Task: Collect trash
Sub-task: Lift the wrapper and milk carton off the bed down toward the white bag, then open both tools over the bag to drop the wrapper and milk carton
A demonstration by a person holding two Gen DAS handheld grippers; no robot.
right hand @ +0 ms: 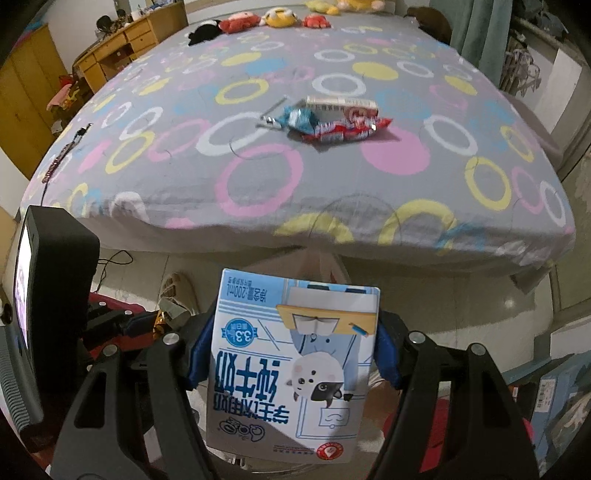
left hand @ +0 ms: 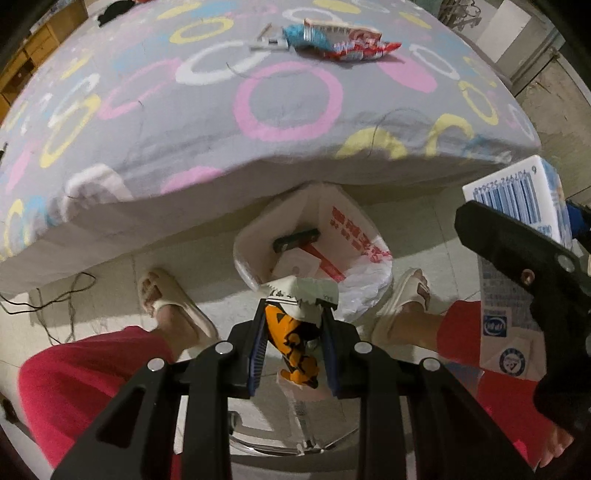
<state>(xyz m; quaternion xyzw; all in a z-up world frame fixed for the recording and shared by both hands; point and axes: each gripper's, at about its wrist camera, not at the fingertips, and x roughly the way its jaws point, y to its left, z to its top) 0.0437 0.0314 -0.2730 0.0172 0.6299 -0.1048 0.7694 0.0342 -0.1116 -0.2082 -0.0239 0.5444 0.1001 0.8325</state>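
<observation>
Pinched tight between the left gripper's blue pads: an orange-and-white snack wrapper, crumpled, torn edge poking past the fingertips. Hanging right over the trash bin, white bag lining it, red print on the liner, a dark flat item and a red-and-white scrap already lying inside. Bin standing on the pale tiled floor just off the bed's near edge, between two feet in cream slippers, red trousers showing at both lower corners of the left view.

Over in the right gripper: clamped on a blue-and-white milk carton, pads pressing its two sides, carton upside down with the cartoon cow print facing the camera. Same carton showing at the right edge of the left view, barcode end up.

Further out, on the bed with its grey ring-patterned sheet: a red-and-blue snack packet and a white box behind it, a small grey item just beside them, all near the middle, well back from the near edge. Plush toys lined up along the far edge.
</observation>
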